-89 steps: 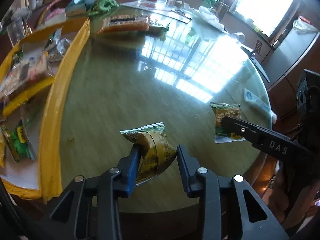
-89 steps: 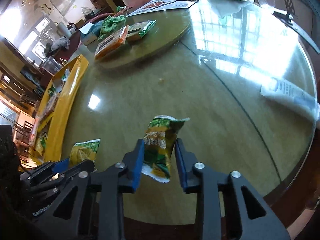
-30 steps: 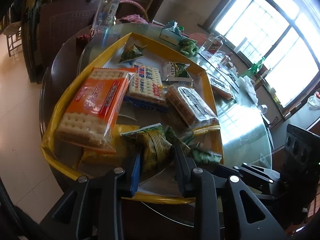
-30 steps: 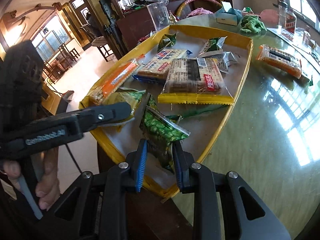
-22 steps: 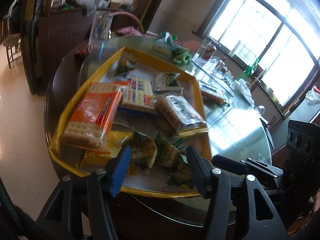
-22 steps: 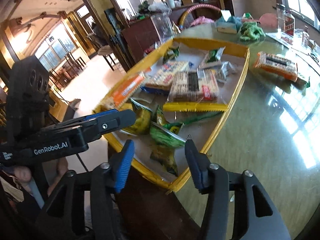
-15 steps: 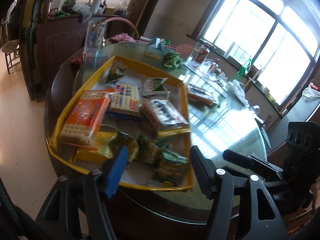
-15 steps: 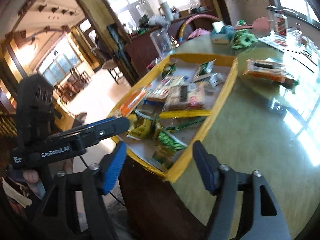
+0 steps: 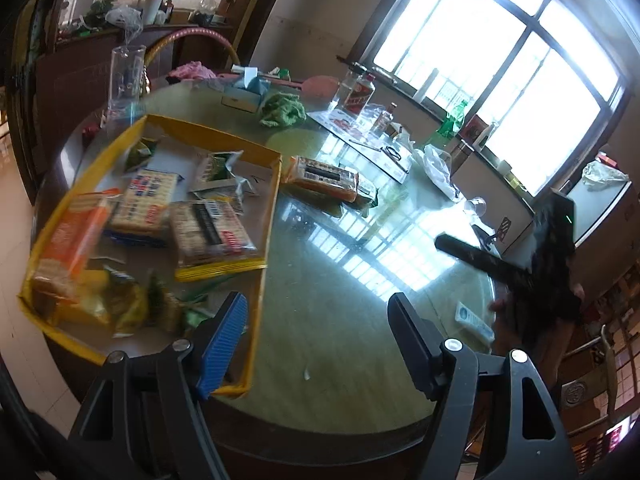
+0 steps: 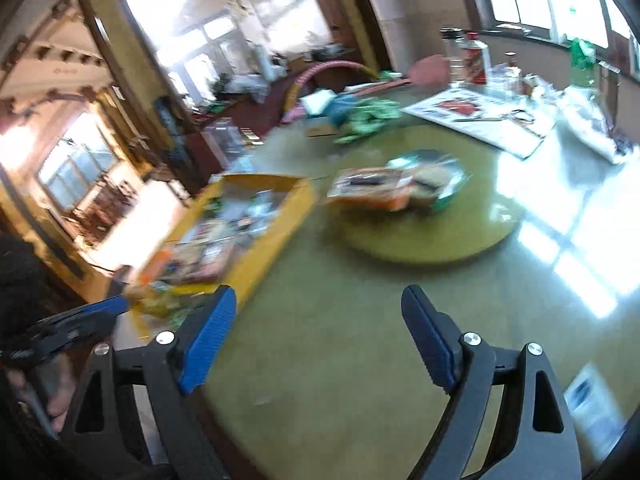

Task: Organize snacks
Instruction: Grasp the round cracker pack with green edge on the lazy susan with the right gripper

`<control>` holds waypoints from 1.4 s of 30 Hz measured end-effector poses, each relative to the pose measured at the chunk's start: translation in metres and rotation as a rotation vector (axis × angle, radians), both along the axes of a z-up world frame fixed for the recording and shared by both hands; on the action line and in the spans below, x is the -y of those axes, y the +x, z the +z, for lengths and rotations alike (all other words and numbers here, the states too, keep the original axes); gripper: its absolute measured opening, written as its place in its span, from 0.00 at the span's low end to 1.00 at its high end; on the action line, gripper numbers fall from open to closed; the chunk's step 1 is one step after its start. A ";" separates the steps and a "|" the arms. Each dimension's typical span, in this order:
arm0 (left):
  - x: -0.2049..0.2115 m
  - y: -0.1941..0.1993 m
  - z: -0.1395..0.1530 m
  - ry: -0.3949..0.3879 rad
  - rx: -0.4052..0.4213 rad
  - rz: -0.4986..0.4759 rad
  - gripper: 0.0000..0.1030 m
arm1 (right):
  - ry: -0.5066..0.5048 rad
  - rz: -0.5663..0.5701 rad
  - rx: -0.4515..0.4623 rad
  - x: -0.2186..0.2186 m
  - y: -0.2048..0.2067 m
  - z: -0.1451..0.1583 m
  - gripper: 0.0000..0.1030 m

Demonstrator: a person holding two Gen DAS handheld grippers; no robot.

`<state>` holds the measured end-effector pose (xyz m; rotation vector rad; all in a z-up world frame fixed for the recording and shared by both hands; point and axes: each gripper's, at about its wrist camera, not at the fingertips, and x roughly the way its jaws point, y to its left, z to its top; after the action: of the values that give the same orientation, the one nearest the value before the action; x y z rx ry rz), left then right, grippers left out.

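A yellow tray [image 9: 273,208] at the table's left holds several snack packs, among them green-yellow packets [image 9: 132,308] at its near end and cracker packs [image 9: 210,228]. An orange cracker pack [image 9: 322,178] lies on the round turntable beyond the tray; it also shows in the right wrist view [image 10: 372,188]. My left gripper [image 9: 316,316] is open and empty above the table by the tray's near corner. My right gripper [image 10: 320,316] is open and empty over the bare table, right of the tray [image 10: 280,224]. The right wrist view is blurred.
A tissue box [image 9: 244,94], a green cloth [image 9: 282,110], bottles [image 9: 358,88], papers and a white bag [image 9: 438,168] crowd the table's far side. A glass [image 9: 474,206] and a small card [image 9: 474,322] lie to the right. The table's edge runs just below my grippers.
Both grippers let go of their green packets into the tray's near end, opened wide, and have pulled back and swung right over the table.
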<state>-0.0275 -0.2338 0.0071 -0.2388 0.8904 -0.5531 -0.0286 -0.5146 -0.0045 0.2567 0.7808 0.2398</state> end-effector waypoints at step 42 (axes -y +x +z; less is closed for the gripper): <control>0.022 -0.006 -0.010 0.008 -0.012 -0.053 0.71 | -0.053 -0.209 -0.265 0.068 0.120 -0.065 0.84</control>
<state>-0.0336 -0.2558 -0.0034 -0.2117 0.9125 -0.5977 0.0917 -0.5821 -0.0692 0.3215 1.0133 -0.0139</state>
